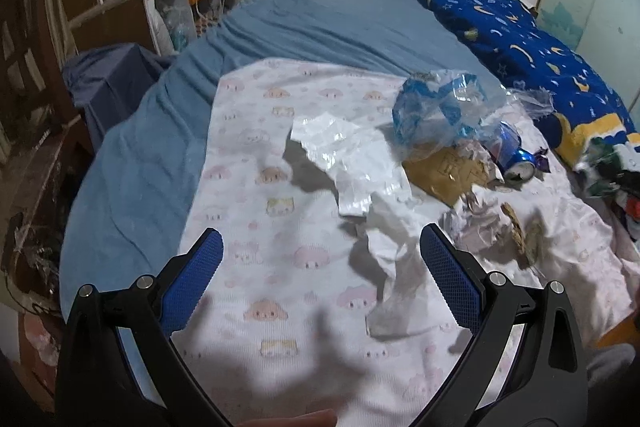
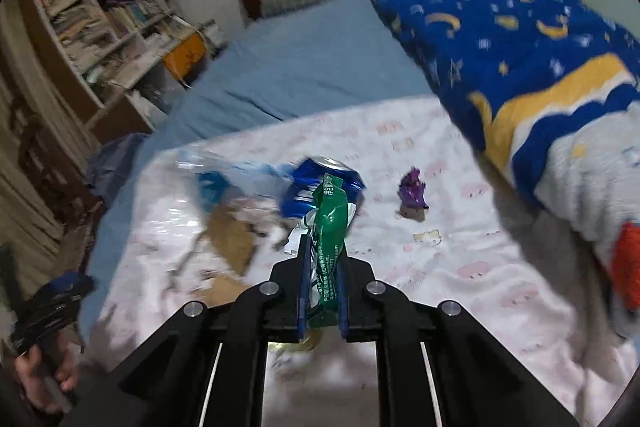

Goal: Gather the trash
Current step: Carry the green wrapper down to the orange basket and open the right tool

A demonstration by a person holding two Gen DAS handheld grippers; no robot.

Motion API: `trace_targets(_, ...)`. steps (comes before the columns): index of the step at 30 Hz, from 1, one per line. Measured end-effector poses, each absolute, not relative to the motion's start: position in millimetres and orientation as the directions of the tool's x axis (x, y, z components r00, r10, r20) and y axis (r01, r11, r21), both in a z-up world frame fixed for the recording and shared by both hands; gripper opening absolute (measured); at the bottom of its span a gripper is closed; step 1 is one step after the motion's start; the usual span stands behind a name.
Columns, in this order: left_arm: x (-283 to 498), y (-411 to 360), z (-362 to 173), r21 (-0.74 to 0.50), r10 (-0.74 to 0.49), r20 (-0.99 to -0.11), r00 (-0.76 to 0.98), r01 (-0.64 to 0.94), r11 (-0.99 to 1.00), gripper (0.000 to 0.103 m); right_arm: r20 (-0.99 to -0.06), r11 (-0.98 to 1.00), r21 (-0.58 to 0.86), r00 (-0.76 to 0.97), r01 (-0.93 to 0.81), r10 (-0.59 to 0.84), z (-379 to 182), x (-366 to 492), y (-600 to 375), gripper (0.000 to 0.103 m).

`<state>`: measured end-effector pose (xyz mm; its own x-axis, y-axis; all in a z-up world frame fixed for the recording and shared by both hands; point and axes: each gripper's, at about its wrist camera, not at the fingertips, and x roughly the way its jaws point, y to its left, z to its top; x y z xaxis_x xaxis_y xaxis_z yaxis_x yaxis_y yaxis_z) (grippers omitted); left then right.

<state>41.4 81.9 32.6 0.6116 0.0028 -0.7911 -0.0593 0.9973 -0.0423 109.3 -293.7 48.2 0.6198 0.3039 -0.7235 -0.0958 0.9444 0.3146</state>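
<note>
Bedspread (image 2: 460, 267) below, right fingers (image 2: 322, 247) clamp a green wrapper (image 2: 330, 227), print unreadable; left fingers (image 1: 320, 247) gape empty.

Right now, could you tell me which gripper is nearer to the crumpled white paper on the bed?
Left. The left gripper hovers open just above the crumpled white paper, whose lower end lies between its jaws. The right gripper, shut on a green wrapper, is off beside the blue can.

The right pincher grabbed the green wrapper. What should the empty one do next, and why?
Probably ease the left gripper forward and down, then close on the crumpled white paper. Its jaws stand open with nothing pinched, and the paper's lower end lies right between them on the pink-print sheet. The right gripper is already shut on the green wrapper.
</note>
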Motion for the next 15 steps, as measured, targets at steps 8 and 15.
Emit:
trace_targets(8, 59, 36, -19, -0.128, -0.132, -0.873, 0.47, 0.041, 0.991, 0.098, -0.681, 0.932, 0.323, 0.644, -0.163, 0.349, 82, 28, -289, 0.012)
trace_targets(15, 82, 17, -40, -0.174, -0.173, -0.88, 0.443, 0.04, 0.984, 0.09, -0.713, 0.937, 0.304, 0.612, -0.172, 0.343, 54, -12, -273, 0.012)
